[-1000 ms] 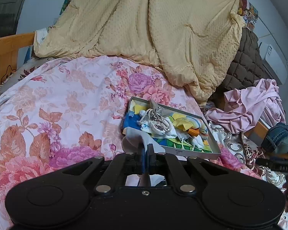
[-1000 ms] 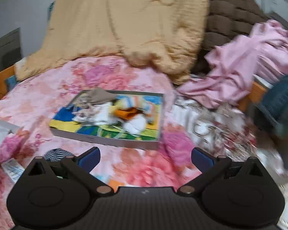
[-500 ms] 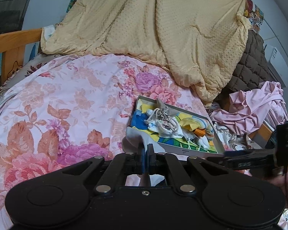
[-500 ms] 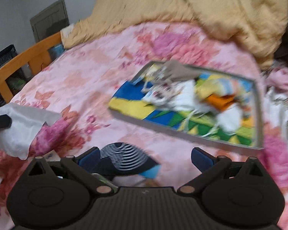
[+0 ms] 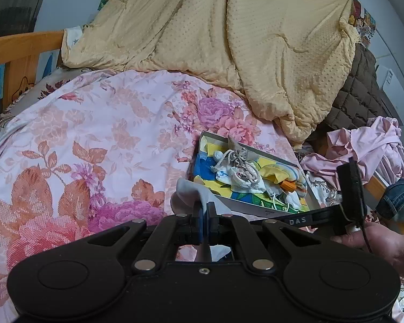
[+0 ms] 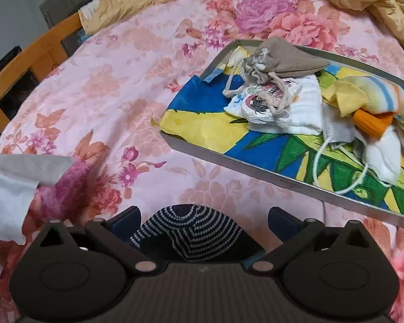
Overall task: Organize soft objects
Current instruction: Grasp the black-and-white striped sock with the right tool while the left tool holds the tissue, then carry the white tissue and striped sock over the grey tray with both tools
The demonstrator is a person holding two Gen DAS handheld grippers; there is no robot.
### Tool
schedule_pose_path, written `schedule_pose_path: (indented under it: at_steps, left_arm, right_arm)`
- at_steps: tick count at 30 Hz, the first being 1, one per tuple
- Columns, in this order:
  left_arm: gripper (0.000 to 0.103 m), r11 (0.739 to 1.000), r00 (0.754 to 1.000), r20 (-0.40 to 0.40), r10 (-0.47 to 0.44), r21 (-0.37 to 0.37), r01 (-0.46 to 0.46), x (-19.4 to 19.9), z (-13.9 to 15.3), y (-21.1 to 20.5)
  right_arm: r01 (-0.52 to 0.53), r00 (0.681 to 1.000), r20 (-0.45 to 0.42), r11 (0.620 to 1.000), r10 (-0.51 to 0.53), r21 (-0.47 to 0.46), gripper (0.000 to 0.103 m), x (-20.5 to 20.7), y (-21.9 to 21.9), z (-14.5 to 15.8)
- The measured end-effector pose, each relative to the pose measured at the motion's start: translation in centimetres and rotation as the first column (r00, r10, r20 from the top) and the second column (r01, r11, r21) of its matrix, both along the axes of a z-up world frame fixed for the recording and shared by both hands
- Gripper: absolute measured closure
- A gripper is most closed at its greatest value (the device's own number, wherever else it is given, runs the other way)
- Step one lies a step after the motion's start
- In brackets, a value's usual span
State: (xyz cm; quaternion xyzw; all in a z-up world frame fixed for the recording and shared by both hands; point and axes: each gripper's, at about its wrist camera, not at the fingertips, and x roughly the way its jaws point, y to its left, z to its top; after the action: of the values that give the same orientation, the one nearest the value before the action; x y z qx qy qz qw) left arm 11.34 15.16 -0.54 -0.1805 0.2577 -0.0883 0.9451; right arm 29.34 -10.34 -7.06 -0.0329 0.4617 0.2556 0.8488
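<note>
Two grippers are seen over a floral bedspread point(image 5: 99, 140). A pale grey cloth point(image 5: 194, 192) is pinched between the closed fingers of the left gripper point(image 5: 204, 216), just before the near corner of a shallow tray point(image 6: 291, 181). The right gripper point(image 6: 204, 215) is held with its fingers spread wide, a navy-and-white striped knit item point(image 6: 194, 228) lying between them on the bedspread. Inside the tray a drawstring pouch point(image 6: 285, 59), folded white cloth point(image 6: 301, 107), a face mask point(image 6: 336, 132) and a striped yellow cloth point(image 6: 374, 94) are piled.
</note>
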Motion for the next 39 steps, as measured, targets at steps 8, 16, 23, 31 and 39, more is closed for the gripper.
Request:
schedule_pose_path:
  at_steps: [8, 16, 23, 31, 39]
  left_arm:
    - [0.102, 1.0, 1.0, -0.017, -0.001, -0.006, 0.001, 0.7, -0.9, 0.5]
    - [0.101, 1.0, 1.0, -0.025, -0.004, -0.004, 0.004, 1.1, -1.1, 0.4]
    - [0.101, 1.0, 1.0, -0.023, -0.009, 0.0, 0.009, 1.0, -0.8, -0.1]
    - [0.101, 1.0, 1.0, -0.005, -0.002, 0.009, 0.002, 0.3, 0.2, -0.6]
    - [0.101, 1.0, 0.999, 0.033, -0.01, 0.014, 0.009, -1.0, 2.0, -1.8]
  right_arm:
    - [-0.052, 0.996, -0.077, 0.997, 0.047, -0.057, 0.002, 0.8, 1.4, -2.8]
    - [-0.044, 0.995, -0.094, 0.998, 0.04, -0.036, 0.049, 1.4, 0.5, -3.3]
    - [0.014, 0.997, -0.074, 0.996, -0.007, 0.091, 0.097, 1.2, -1.2, -1.3]
    - [0.062, 0.995, 0.057, 0.969, -0.078, 0.239, 0.098, -1.8, -4.3, 4.8]
    - [0.078, 0.976, 0.166, 0.936, -0.142, 0.343, 0.098, -7.8, -9.5, 11.1]
